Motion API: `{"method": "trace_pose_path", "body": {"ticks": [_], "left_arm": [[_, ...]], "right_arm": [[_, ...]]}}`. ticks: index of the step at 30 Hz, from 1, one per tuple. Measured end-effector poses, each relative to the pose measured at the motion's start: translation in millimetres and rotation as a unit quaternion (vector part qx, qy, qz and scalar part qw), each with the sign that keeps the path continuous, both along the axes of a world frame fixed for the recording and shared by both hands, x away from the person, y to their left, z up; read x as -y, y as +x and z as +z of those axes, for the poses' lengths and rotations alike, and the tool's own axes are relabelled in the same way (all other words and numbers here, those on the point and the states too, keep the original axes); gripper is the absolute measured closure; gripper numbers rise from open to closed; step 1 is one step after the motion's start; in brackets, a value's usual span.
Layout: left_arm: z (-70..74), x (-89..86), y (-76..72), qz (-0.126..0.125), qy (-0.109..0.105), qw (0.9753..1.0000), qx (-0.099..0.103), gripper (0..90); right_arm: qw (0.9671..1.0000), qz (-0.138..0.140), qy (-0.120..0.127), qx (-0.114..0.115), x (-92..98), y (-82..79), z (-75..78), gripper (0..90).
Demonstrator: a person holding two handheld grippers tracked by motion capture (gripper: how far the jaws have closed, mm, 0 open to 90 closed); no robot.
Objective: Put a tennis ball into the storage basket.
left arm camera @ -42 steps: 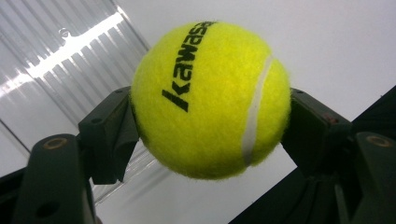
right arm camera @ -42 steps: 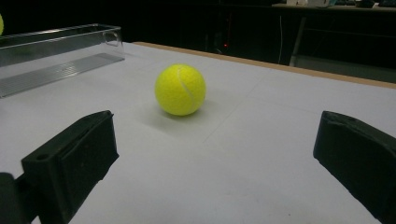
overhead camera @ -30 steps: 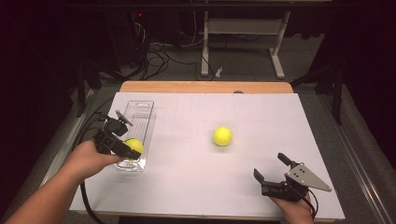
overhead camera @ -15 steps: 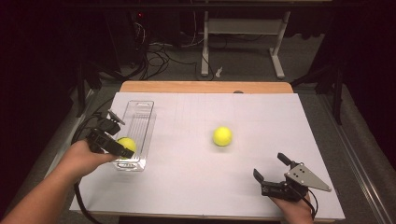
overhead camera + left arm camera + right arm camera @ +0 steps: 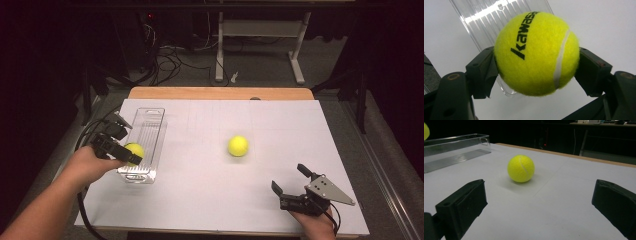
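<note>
Gripping a yellow tennis ball (image 5: 536, 53) between both fingers (image 5: 482, 72) of the left gripper (image 5: 114, 146), closed against the ball's two sides, printed lettering turned toward the camera. Hovering at about 9 o'clock on the tabletop (image 5: 200, 200), over the near end of a clear plastic tray (image 5: 150, 125); whether the ball sits above the rim or already down inside cannot be told. Running 6 to 12 o'clock along the tray's long axis, with plenty of bare ridged floor toward 12.

Resting low near 5 o'clock, the right gripper (image 5: 295, 185), fingers (image 5: 461, 207) spread wide and holding nothing. Lying free near the tabletop's middle, a second tennis ball (image 5: 238, 146), well apart from both grippers. Seen from the right gripper view, that ball (image 5: 521, 168) ahead at roughly 11 o'clock of the gap between the fingers. Probably nearer the right hand than the left, so a likely pickup for that side, then a carry toward 9 o'clock to the tray.
</note>
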State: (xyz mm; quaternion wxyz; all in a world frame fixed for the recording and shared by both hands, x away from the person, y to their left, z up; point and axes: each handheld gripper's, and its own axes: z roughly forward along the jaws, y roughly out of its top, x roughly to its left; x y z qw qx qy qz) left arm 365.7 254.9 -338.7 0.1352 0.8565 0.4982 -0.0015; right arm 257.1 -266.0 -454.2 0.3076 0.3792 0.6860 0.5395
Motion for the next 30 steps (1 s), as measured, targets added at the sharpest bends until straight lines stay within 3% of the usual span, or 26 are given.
{"method": "trace_pose_path", "body": {"ticks": [12, 30], "left_arm": [[4.2, 12.6, 8.9, -0.007, 0.001, 1.0, 0.0, 26.2], [10.2, 12.3, 26.8, 0.015, 0.004, 0.9999, -0.001, 26.2]], "right_arm": [[1.0, 0.001, 0.002, -0.001, -0.3, -0.3, -0.1, 0.1], [1.0, -0.001, 0.007, 0.004, 3.2, -1.6, 1.6, 0.1]]}}
